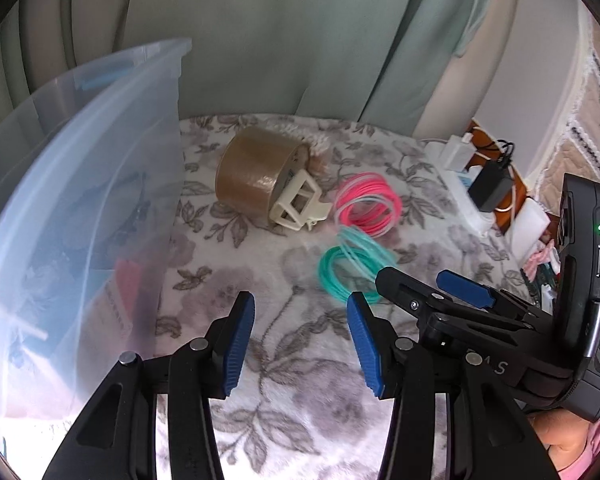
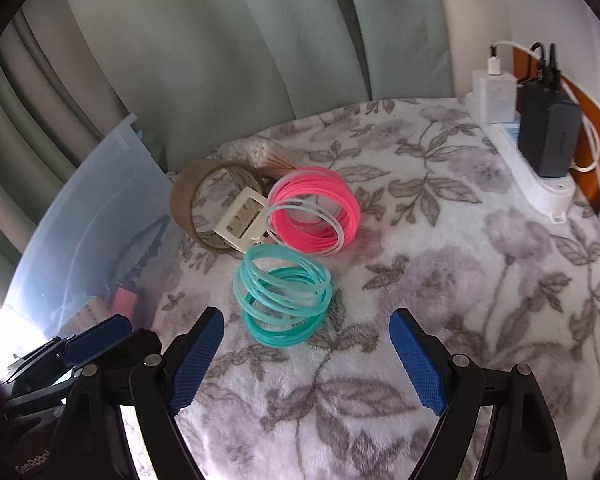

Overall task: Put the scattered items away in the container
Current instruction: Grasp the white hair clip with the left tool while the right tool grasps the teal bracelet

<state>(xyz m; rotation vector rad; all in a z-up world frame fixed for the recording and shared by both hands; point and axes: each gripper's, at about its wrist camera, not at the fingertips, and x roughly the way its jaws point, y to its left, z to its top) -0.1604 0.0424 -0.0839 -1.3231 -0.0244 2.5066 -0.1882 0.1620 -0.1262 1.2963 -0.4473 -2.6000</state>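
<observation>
So both grippers hover over the floral fleece blanket [image 2: 440, 208]. The left gripper [image 1: 300, 344] has its blue-padded fingers [image 1: 238, 344] moderately apart, nothing between them. The right gripper [image 2: 306, 360] is spread wide, also holding nothing, with the coil of teal plastic rings [image 2: 286, 296] lying just ahead of it. Right behind that sits the coil of pink plastic rings [image 2: 316, 210], touching a cream plastic hair claw [image 2: 242, 218] that leans against a brown packing tape roll [image 2: 204, 204]. The translucent blue plastic storage bin [image 1: 80, 184] stands on the left.
</observation>
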